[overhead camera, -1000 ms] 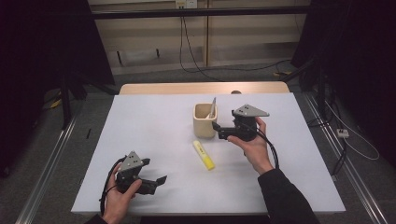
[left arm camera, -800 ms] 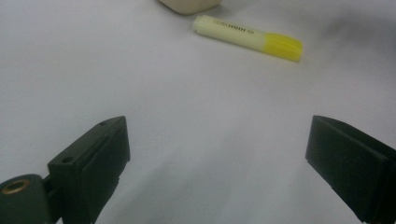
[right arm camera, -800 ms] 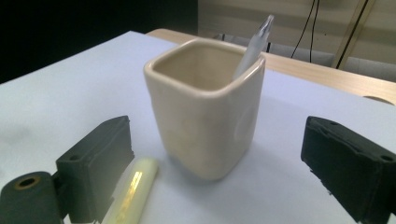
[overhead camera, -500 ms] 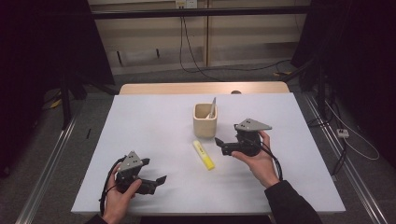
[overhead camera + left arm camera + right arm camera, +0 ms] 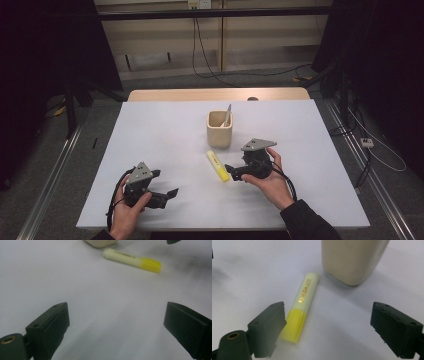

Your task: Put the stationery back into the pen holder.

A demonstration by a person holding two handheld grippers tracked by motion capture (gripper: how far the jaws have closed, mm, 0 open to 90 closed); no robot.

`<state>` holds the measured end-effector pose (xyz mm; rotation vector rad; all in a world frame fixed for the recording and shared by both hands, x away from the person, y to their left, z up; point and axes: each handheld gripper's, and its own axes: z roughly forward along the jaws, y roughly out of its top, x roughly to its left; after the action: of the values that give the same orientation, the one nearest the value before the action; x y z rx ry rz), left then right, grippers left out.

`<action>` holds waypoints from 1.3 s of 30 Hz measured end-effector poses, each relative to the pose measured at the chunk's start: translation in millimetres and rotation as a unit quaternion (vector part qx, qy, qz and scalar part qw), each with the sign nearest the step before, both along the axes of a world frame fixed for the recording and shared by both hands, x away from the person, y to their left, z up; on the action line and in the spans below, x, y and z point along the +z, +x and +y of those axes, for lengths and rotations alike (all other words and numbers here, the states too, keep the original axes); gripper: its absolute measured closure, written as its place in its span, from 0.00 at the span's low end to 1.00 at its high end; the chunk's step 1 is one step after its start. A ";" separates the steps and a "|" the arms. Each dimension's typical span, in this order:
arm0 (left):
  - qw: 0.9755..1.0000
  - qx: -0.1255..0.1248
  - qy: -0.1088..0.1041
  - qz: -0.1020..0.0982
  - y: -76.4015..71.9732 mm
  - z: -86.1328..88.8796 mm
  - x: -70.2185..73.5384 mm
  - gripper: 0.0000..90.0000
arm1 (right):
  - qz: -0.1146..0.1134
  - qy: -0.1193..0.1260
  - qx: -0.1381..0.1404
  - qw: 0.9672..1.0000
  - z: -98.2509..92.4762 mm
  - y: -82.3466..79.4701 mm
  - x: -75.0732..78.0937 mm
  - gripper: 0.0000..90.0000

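- A person works at a white bench (image 5: pixel 165 135) with a hand-held tool in each hand; both forearms come in from the near edge.
- The right hand (image 5: pixel 272 180) sits right of centre, palm up under its tool, fingers curled round the body, with a dark sleeve (image 5: pixel 305 222) behind the wrist.
- The right tool (image 5: pixel 231 171) points left, roughly level with the bench, its tips just beside the near end of a yellow highlighter (image 5: pixel 218 165).
- In the right tool's own view its jaws stand wide apart and hold nothing. They have just been closing slightly, with only part of the highlighter (image 5: pixel 301 307) between them, close to one jaw; I cannot tell whether that jaw touches it.
- The highlighter lies flat on the bench at a slant, pale barrel toward the far side, bright yellow cap toward the near side.
- A cream cup (image 5: pixel 219 129) stands upright just beyond the highlighter's far end, with a thin object (image 5: pixel 227 115) leaning inside it.
- The left hand (image 5: pixel 127 207) rests near the near left corner, gripping its tool from below, with a black cable (image 5: pixel 114 200) looping beside the wrist.
- The left tool (image 5: pixel 167 196) points right and slightly away, low over the bench. Its jaws are wide open around bare bench, and the highlighter (image 5: pixel 132 260) lies well beyond them.
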<state>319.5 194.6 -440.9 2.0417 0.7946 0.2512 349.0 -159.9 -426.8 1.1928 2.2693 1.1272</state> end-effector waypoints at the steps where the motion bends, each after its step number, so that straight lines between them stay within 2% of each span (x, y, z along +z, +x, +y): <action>1: 1.000 0.001 0.000 -0.001 0.0 -0.2 -0.1 0.07 | -0.001 -0.002 0.001 1.000 1.5 -0.2 -0.2 0.14; 4: 1.000 0.002 0.001 -0.001 0.2 -0.2 -0.2 0.07 | -0.003 -0.018 0.010 1.000 6.3 -0.6 -0.3 0.12; 7: 1.000 0.002 0.001 -0.001 0.1 -0.1 -0.2 0.07 | 0.007 -0.031 0.019 0.999 10.3 -1.9 0.2 0.13; 10: 1.000 0.001 0.002 -0.002 0.2 -0.4 -0.3 0.07 | 0.025 -0.036 0.020 0.999 14.7 -1.7 0.1 0.15; 14: 1.000 0.002 0.002 -0.001 0.3 -0.5 -0.4 0.07 | 0.057 -0.049 0.017 0.997 22.4 1.1 0.3 0.17; 17: 1.000 0.002 0.002 -0.001 0.2 -0.3 -0.3 0.07 | 0.072 -0.059 0.019 0.995 29.3 3.6 -0.5 0.21; 19: 1.000 0.002 0.001 -0.001 0.1 -0.2 -0.2 0.07 | 0.066 -0.069 0.023 0.995 33.8 4.0 -2.0 0.24; 25: 1.000 -0.003 0.001 -0.002 0.3 -0.4 -0.5 0.07 | 0.067 -0.075 0.018 0.995 42.4 3.3 -5.5 0.31; 30: 1.000 -0.001 0.003 -0.001 0.4 -0.2 -0.3 0.07 | 0.091 -0.085 0.021 0.992 48.5 3.5 -11.6 0.37; 33: 1.000 -0.002 0.003 -0.001 0.4 -0.2 -0.4 0.07 | 0.093 -0.091 0.024 0.991 52.2 2.1 -13.1 0.39; 39: 1.000 -0.003 0.003 -0.001 0.4 -0.2 -0.4 0.07 | 0.100 -0.098 0.027 0.990 55.1 2.5 -16.7 0.51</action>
<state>320.0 194.4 -441.3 2.0494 0.7873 0.2520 351.4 -104.8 -443.5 1.2198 2.5086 0.8092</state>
